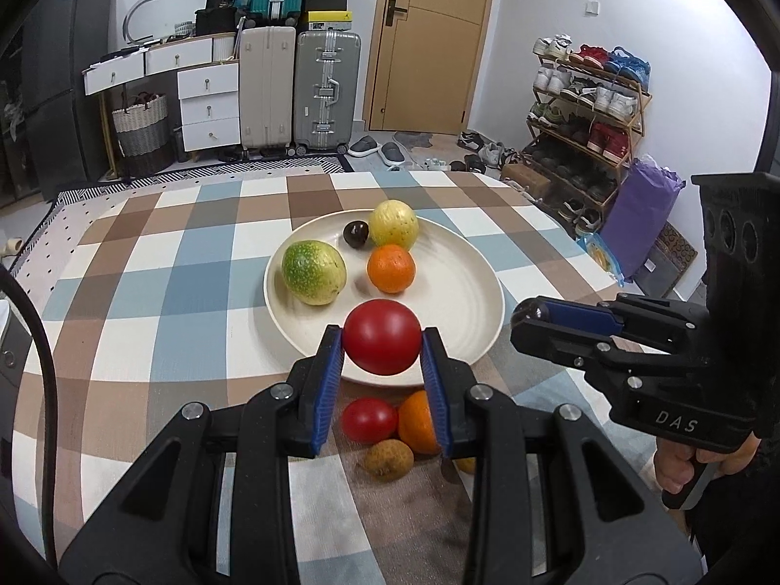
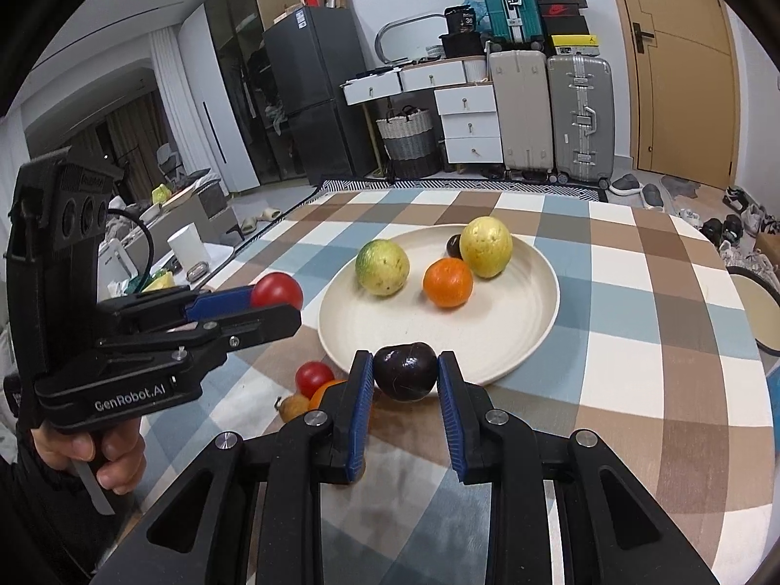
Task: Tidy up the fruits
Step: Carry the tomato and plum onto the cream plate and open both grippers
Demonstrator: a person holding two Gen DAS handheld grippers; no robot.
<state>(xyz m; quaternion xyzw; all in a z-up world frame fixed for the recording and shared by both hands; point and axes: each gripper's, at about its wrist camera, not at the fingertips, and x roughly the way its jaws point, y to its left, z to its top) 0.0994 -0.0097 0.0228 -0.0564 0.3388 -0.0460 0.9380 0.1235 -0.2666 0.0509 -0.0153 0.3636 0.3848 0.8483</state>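
My left gripper point(image 1: 381, 341) is shut on a red tomato point(image 1: 381, 336) and holds it above the near rim of the cream plate point(image 1: 453, 302). My right gripper point(image 2: 405, 370) is shut on a dark plum point(image 2: 405, 371) above the plate's near rim point(image 2: 492, 365). The plate holds a green-yellow fruit point(image 1: 313, 271), an orange point(image 1: 391, 268), a yellow fruit point(image 1: 394, 224) and a dark plum point(image 1: 355, 233). On the cloth before the plate lie a red tomato point(image 1: 368, 419), an orange point(image 1: 417, 421) and a small brown fruit point(image 1: 388, 459). The right gripper shows in the left wrist view point(image 1: 529, 321), the left gripper in the right wrist view point(image 2: 278, 302).
The table has a checked cloth point(image 1: 170, 292). Beyond it stand suitcases point(image 1: 326, 92), a drawer unit point(image 1: 207, 107), a shoe rack point(image 1: 585, 112) and a door. A white cup point(image 2: 187, 246) and clutter sit on a low surface left of the table.
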